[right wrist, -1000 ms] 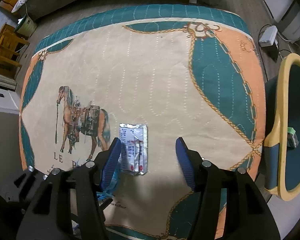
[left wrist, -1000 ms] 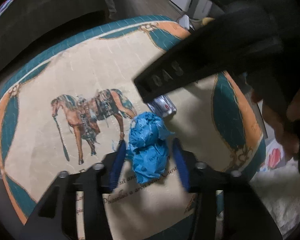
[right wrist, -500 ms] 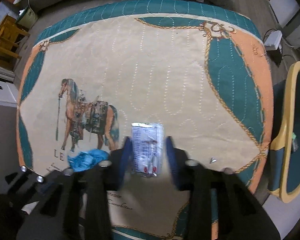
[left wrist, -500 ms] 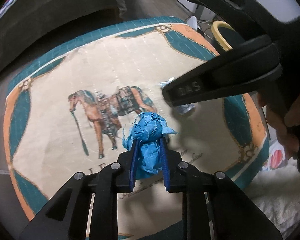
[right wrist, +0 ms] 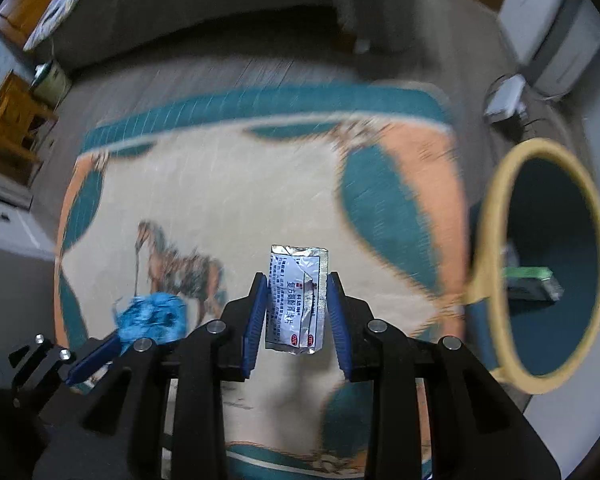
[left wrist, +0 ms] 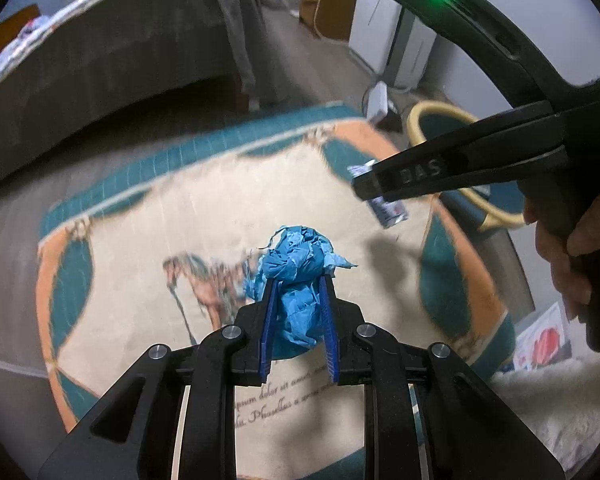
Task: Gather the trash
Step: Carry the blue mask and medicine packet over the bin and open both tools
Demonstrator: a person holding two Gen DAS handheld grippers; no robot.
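Note:
My left gripper (left wrist: 298, 280) is shut on a crumpled blue paper wad (left wrist: 298, 268), held clear above the horse-print rug (left wrist: 148, 240). My right gripper (right wrist: 297, 280) is shut on a silver foil packet (right wrist: 298, 300) with red and black print, also lifted off the rug (right wrist: 228, 200). In the right wrist view the blue wad (right wrist: 152, 316) and the left gripper's blue finger (right wrist: 96, 354) show at lower left. In the left wrist view the right gripper's black body (left wrist: 460, 164) crosses the upper right with the packet (left wrist: 390, 210) hanging below it, a hand (left wrist: 572, 256) on its handle.
A round teal bin with a yellow rim (right wrist: 496, 264) stands right of the rug, a green item (right wrist: 532, 282) inside it. A grey bed (left wrist: 100, 60) lies beyond the rug. A white appliance (left wrist: 396, 36), power strip (right wrist: 504, 98) and wooden stool (right wrist: 12, 128) sit around.
Both grippers closed, the left on the blue wad and the right on the foil packet, then rose off the rug with them. More of the room and the bin came into view.

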